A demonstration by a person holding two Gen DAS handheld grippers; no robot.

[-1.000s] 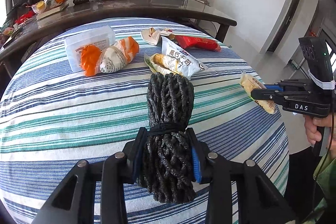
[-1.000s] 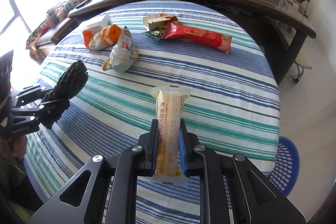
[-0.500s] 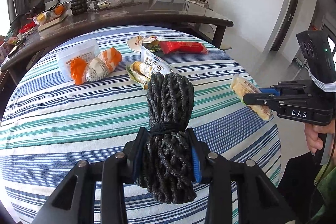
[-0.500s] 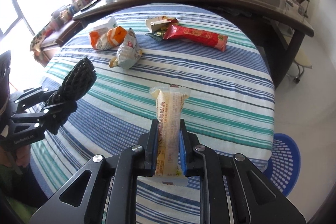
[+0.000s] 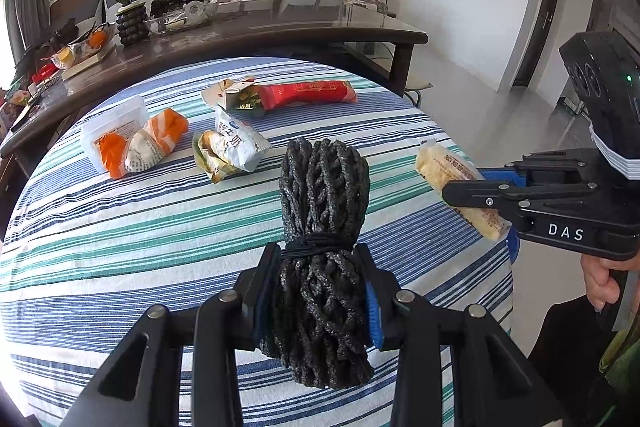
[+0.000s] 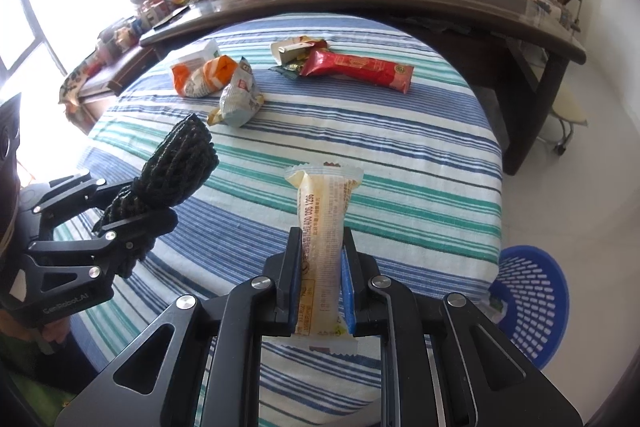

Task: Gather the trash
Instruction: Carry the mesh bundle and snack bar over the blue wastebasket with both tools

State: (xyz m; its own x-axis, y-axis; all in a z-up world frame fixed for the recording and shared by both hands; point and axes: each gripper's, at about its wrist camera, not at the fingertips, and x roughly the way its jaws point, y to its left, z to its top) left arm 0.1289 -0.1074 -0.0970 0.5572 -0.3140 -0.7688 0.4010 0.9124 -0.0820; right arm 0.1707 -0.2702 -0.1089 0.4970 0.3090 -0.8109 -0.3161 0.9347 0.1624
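My left gripper [image 5: 316,291] is shut on a bundle of black braided rope [image 5: 322,195], held above the striped round table [image 5: 160,227]. My right gripper [image 6: 320,287] is shut on a pale yellow snack wrapper [image 6: 322,215], held over the table's near right edge. Each gripper shows in the other's view: the rope bundle [image 6: 176,155] at left, the wrapper [image 5: 444,167] at right. On the table lie a red packet [image 5: 308,93], a white-blue crumpled bag [image 5: 232,147], an orange-white bag [image 5: 148,143] and a torn carton [image 5: 228,93].
A blue plastic basket [image 6: 528,303] stands on the floor beside the table at the right. A white plastic box [image 5: 112,123] sits behind the orange bag. A long dark counter [image 5: 260,31] with clutter and a plant curves behind the table.
Both grippers have drawn back and up from the table with their loads still held. The blue basket has come further into the right wrist view.
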